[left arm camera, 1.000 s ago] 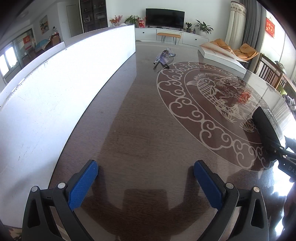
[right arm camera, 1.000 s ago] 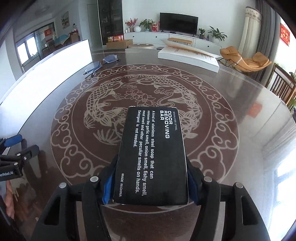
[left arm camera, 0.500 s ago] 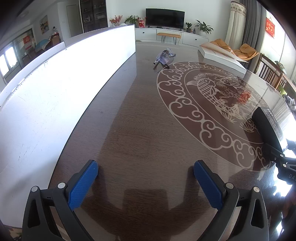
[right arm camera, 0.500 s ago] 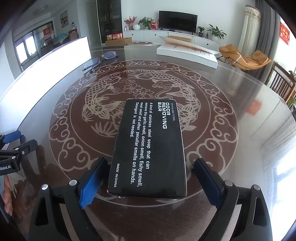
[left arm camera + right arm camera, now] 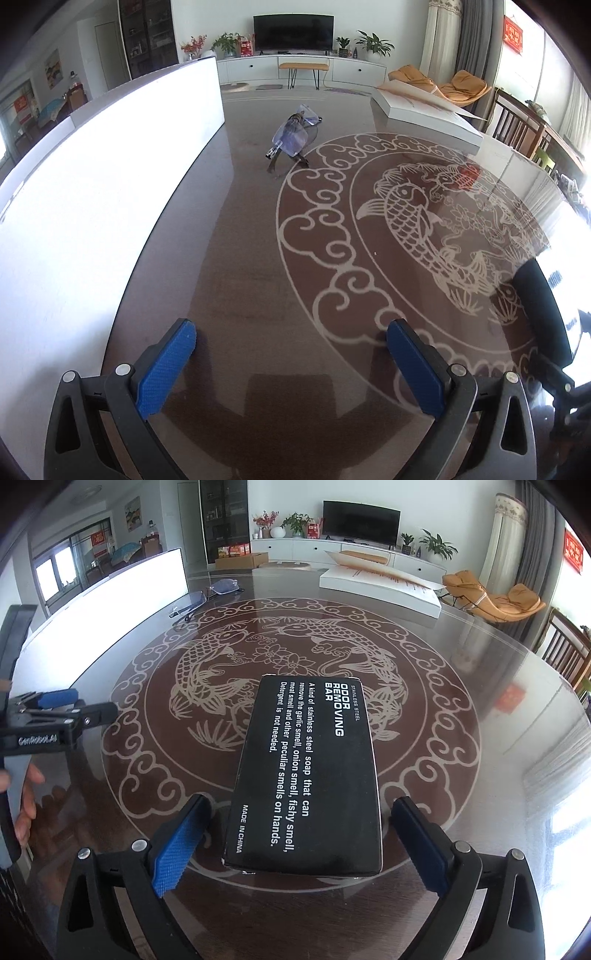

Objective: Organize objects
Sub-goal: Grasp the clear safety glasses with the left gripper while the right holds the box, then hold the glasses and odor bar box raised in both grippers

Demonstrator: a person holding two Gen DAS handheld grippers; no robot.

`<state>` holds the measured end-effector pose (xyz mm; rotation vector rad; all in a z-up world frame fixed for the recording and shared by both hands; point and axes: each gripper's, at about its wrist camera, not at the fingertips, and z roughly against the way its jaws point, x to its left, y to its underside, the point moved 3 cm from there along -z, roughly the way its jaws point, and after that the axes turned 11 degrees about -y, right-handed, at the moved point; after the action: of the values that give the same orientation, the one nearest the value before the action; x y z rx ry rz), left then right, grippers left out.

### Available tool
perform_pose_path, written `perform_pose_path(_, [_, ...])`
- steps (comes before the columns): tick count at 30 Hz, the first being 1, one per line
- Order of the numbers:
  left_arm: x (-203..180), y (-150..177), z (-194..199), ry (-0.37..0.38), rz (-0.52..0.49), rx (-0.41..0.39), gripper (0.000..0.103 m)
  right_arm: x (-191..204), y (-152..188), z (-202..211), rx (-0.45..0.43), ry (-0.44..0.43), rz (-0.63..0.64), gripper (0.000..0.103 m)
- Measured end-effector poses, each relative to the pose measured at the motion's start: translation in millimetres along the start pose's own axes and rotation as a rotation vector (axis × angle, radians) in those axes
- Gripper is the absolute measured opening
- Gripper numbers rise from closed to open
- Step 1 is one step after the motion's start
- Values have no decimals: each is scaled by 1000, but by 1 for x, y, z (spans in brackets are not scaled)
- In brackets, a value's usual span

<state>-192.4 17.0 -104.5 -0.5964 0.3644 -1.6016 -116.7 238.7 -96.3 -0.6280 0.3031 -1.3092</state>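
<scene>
A black box [image 5: 308, 771] printed "ODOR REMOVING BAR" lies flat on the glass table [image 5: 480, 686], on the fish pattern. My right gripper [image 5: 299, 834] is open, its blue pads either side of the box's near end and apart from it. The box also shows at the right edge of the left wrist view [image 5: 541, 306]. My left gripper [image 5: 291, 365] is open and empty over bare table near the left edge; it shows in the right wrist view [image 5: 55, 709]. A pair of glasses [image 5: 293, 134] lies far ahead, also in the right wrist view [image 5: 207, 598].
A long white board [image 5: 92, 192] stands along the table's left side. A flat white box [image 5: 380, 585] lies at the far side. Chairs [image 5: 569, 653] stand beyond the right edge.
My right gripper opened and let go of the black box, then drew back a little. The left gripper has moved a little forward.
</scene>
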Motion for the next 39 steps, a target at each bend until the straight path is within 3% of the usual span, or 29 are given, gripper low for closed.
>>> perform_pose_path(12, [-11,-129,-86,-19,26,0,103,-1,0,-1,0,0,-2,99])
perform_pose_path(17, [-17,-159,-106,-48,68,5,103,1,-1,-1,-3,14,8,99])
perform_pose_path(20, [-22,-165,-110,-27,30,15,103,2,-2,0,-6,27,18,99])
perform_pose_path(21, [-22,-166,-107,-20,22,-9,95,2,-2,0,-6,29,20,99])
perform_pose_path(22, [-20,-164,-102,-10,10,-51,60,2,-2,0,-7,30,20,99])
perform_pose_path(23, [-19,-161,-97,3,-9,-72,28,2,-2,-1,-7,30,20,99])
perform_pose_path(26, [-12,-142,-84,4,-43,-74,26,1,-2,-1,-4,28,14,99])
perform_pose_path(28, [-3,-119,-69,-6,-9,-78,26,-1,-2,-2,-2,21,7,99])
perform_pose_path(39, [-1,64,60,-44,76,-25,27,0,-2,-2,-2,27,10,101])
